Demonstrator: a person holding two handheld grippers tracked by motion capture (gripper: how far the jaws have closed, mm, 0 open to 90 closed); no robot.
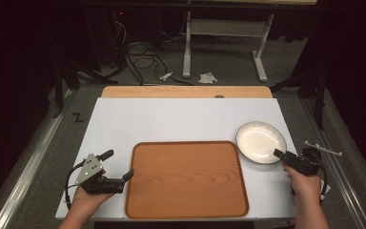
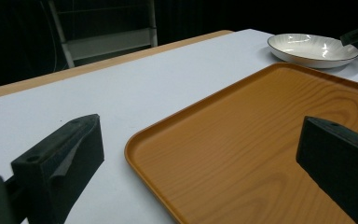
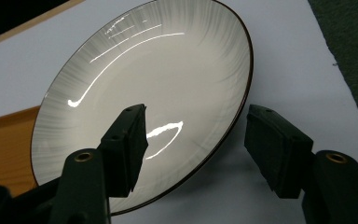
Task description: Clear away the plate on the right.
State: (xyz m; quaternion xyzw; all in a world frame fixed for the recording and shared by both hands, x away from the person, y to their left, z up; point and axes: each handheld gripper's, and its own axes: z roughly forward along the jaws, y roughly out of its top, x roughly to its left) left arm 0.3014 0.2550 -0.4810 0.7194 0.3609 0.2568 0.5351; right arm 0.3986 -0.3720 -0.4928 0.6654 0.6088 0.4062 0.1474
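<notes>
A white ribbed plate (image 1: 260, 141) with a dark rim lies on the white tabletop, just off the far right corner of an empty orange wooden tray (image 1: 186, 179). My right gripper (image 1: 281, 156) reaches the plate's near right edge. In the right gripper view its jaws (image 3: 198, 123) straddle the rim of the plate (image 3: 144, 93), one above the inside and one outside, with gaps on both sides. My left gripper (image 1: 120, 164) stands open at the tray's near left corner. One jaw is over the tray (image 2: 261, 140) and the other over the table, with nothing between them.
The white tabletop (image 1: 171, 119) ends in a wooden strip (image 1: 186, 91) at the far side. Beyond it, a metal frame (image 1: 224, 43) and cables (image 1: 143, 59) lie on the floor. The table's right edge runs close to the plate.
</notes>
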